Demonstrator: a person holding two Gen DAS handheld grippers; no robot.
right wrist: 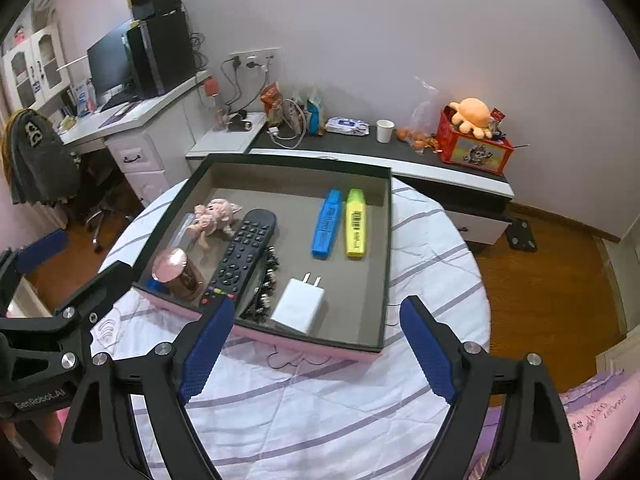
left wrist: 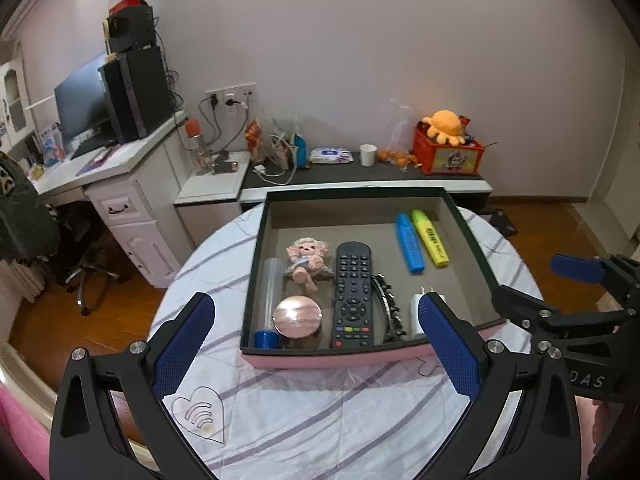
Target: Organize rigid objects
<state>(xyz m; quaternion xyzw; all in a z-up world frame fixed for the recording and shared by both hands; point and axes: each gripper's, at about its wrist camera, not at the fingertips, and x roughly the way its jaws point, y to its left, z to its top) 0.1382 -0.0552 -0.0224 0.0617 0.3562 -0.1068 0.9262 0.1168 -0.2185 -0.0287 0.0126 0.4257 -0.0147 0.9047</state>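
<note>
A shallow box with a grey floor and pink outer wall sits on the round table. Inside lie a black remote, a small doll, a blue highlighter, a yellow highlighter, a white charger, a black hair clip, a round pink compact and a clear tube. My left gripper is open and empty before the box's near wall. My right gripper is open and empty at the near right corner.
The table wears a white cloth with purple stripes. Behind it stands a low dark cabinet with a paper cup, wipes, snacks and a red box with an orange plush. A desk with monitor stands left.
</note>
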